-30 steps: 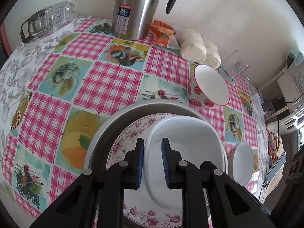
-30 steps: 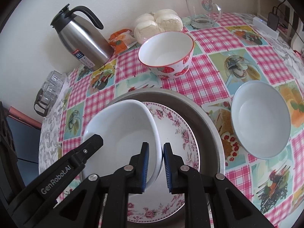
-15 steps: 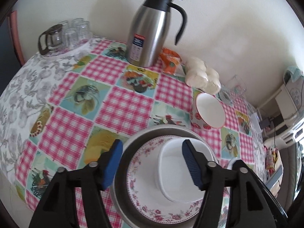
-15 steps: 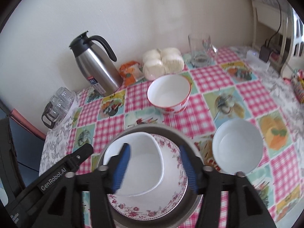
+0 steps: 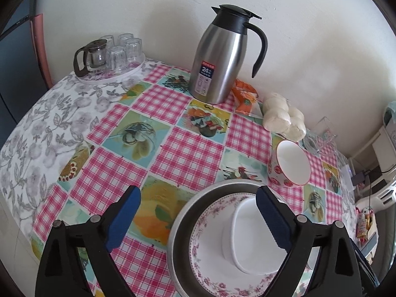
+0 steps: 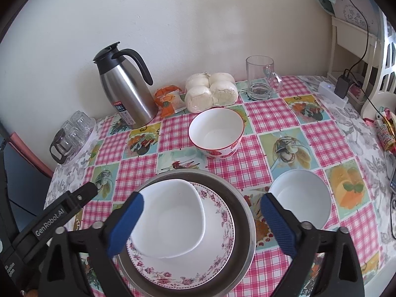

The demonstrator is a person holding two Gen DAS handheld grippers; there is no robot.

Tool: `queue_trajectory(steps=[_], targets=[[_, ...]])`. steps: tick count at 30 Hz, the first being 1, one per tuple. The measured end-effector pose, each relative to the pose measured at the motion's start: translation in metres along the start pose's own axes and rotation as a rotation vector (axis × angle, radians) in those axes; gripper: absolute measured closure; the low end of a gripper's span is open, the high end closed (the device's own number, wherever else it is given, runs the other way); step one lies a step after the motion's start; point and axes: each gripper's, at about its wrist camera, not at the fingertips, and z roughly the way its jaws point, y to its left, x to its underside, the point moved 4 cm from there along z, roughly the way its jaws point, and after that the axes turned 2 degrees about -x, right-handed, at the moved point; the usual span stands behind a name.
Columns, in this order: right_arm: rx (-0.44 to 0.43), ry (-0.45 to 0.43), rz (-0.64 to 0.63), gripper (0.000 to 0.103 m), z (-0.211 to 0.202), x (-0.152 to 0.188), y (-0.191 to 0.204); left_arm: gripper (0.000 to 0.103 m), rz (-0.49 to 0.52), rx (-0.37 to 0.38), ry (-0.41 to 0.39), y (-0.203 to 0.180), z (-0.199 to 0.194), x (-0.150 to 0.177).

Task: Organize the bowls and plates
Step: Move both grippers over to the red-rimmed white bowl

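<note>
A white squarish bowl rests on a floral-rimmed plate, which lies in a grey metal dish; the stack also shows in the left wrist view. A strawberry-patterned bowl stands behind the stack, and a plain white bowl stands to its right. My left gripper is open and empty, raised above the stack's left side. My right gripper is open and empty above the stack.
A steel thermos jug, an orange snack packet, wrapped white buns and a glass mug line the wall. A tray of glasses sits at the far left corner. A shelf with cables stands right.
Both grippers let go of the white squarish bowl, opened wide and pulled up and back. The bowl now rests on the floral plate.
</note>
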Motion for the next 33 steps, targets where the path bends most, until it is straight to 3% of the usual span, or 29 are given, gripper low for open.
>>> queue_trajectory(steps=[7,20,30,33], targets=[[0.031,-0.011,0.002,0.000,0.004,-0.001,-0.010,0.008,0.016,-0.011,-0.025,-0.009,0.002,-0.005],[0.078,0.003,0.007,0.000,0.027,-0.008,-0.046,0.008,0.086,0.064,-0.098,-0.052,0.018,-0.015],[0.110,0.024,0.072,0.000,0.052,-0.022,-0.089,0.008,0.144,0.169,-0.044,-0.076,0.037,-0.017],[0.103,0.029,0.089,0.000,0.060,-0.028,-0.098,0.008,0.159,0.165,-0.041,-0.081,0.041,-0.017]])
